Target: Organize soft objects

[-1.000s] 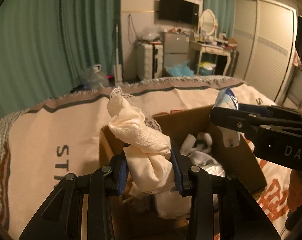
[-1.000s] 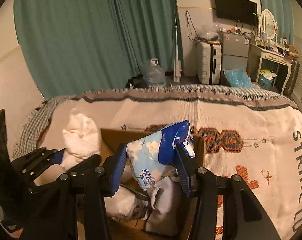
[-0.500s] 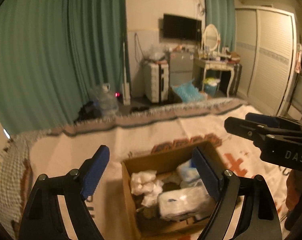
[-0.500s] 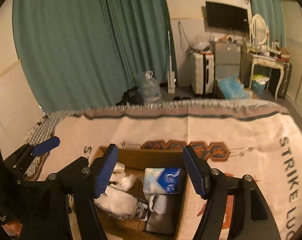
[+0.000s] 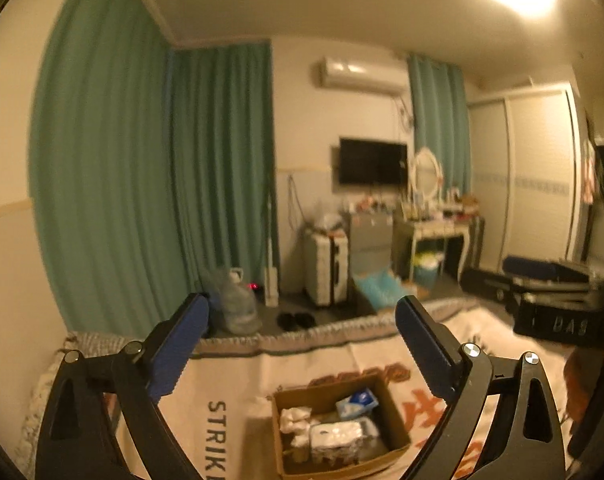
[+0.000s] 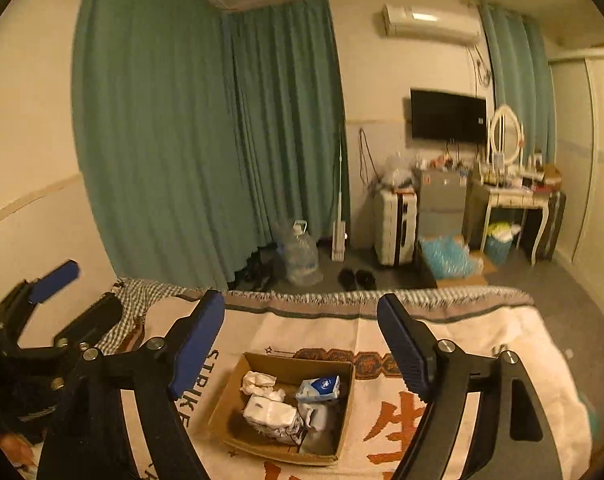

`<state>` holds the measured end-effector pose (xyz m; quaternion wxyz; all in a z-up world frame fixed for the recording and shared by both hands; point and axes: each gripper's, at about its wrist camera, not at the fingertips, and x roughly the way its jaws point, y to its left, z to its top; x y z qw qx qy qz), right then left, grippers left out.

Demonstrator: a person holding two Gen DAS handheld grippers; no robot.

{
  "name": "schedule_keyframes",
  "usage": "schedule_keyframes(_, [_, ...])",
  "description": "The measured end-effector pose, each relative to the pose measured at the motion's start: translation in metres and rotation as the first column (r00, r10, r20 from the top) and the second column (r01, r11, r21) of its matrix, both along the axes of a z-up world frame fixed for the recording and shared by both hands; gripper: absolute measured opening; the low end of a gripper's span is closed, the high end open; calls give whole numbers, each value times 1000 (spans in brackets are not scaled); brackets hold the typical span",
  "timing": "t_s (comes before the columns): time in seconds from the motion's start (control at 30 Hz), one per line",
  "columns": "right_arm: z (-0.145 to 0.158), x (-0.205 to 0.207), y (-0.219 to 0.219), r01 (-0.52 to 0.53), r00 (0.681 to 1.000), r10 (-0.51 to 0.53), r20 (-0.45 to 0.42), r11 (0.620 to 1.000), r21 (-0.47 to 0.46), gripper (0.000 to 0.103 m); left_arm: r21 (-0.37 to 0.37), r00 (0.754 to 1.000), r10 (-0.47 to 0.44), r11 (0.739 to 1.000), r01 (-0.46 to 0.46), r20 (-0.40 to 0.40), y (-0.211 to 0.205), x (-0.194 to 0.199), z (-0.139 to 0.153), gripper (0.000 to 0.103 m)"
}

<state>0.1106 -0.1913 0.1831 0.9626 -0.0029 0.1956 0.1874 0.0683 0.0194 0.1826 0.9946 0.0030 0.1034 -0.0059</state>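
Note:
An open cardboard box (image 5: 397,432) (image 6: 230,396) sits on the cream blanket. Inside lie a white crumpled cloth (image 5: 296,418) (image 6: 258,380), a blue-and-white tissue pack (image 5: 355,400) (image 6: 317,388) and a wrapped white pack (image 5: 335,436) (image 6: 270,416). My left gripper (image 5: 302,328) is open and empty, high above the box. My right gripper (image 6: 302,336) is open and empty, also well above the box. The left gripper also shows at the left edge of the right wrist view (image 6: 54,304); the right gripper shows at the right edge of the left wrist view (image 5: 549,300).
The cream blanket (image 6: 501,360) with printed letters covers the bed. Beyond the bed edge are green curtains (image 6: 206,140), a water jug (image 6: 300,254), slippers (image 6: 355,278), a white suitcase (image 6: 393,226), a dressing table (image 6: 513,200) and a wall TV (image 6: 445,114).
Both grippers opened and let go: the white cloth and the blue tissue pack now lie in the box. Both grippers then rose and pulled back, so the box looks smaller.

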Motion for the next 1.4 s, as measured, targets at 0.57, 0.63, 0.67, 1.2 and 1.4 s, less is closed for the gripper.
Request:
schedule_keyframes(0.57, [-65, -89, -3, 11, 998, -14, 61, 998, 55, 103, -12, 992, 84, 996, -85, -92, 14, -36, -73, 97])
schedule_keyframes(0.63, [-87, -83, -4, 29, 999, -31, 38, 998, 57, 103, -15, 984, 89, 996, -92, -153, 13, -24, -96, 97])
schedule_keyframes(0.67, [-98, -78, -4, 40, 999, -41, 21, 998, 48, 103, -16, 978, 86, 996, -91, -190, 14, -16, -109, 97])
schedule_keyframes(1.2, [-167, -52, -11, 40, 993, -42, -109, 999, -25, 103, 2, 954, 88, 996, -92, -286, 9, -19, -158, 97])
schedule_keyframes(1.4, [-169, -56, -1, 21, 994, -25, -110, 999, -36, 103, -9, 955, 101, 994, -107, -280, 13, -19, -155, 97])
